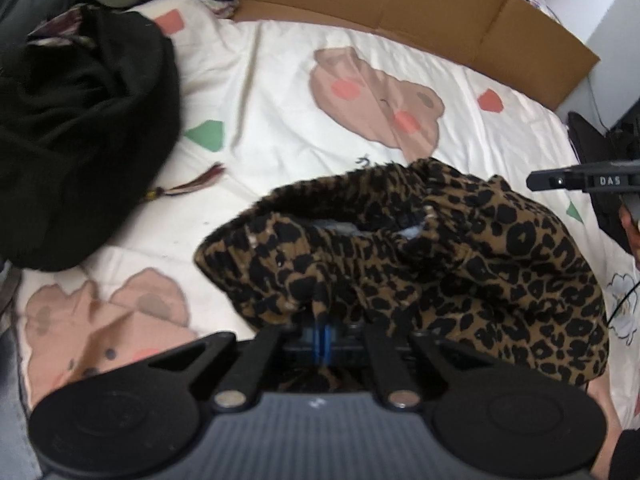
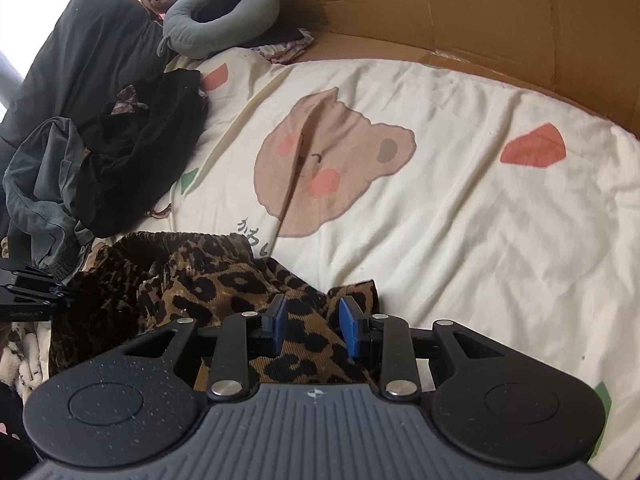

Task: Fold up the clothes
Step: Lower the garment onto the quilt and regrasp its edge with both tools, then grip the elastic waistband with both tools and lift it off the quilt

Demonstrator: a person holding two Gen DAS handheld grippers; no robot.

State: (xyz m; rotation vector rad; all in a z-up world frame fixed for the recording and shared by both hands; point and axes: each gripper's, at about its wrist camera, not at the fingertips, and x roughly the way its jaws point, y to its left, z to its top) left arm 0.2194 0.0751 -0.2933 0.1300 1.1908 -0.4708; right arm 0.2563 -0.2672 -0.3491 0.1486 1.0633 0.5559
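Note:
A leopard-print garment [image 1: 460,256] lies bunched on the bed, its gathered waistband facing away from me. In the left wrist view my left gripper [image 1: 322,338] sits at the garment's near edge, its blue pads together with a pinch of that cloth between them. In the right wrist view the same garment [image 2: 224,288] spreads to the left, and my right gripper [image 2: 314,322] holds a thick fold of it between its blue pads [image 2: 352,320], which stand a little apart. The left gripper's black side [image 2: 36,292] shows at the left edge.
The cream bedsheet [image 2: 460,208] carries bear prints. A heap of black clothing [image 1: 80,132] and a grey garment [image 2: 44,184] lie at the left. A brown cardboard wall [image 2: 480,12] runs along the far side. A grey neck pillow [image 2: 216,20] and a dark cushion lie at the head.

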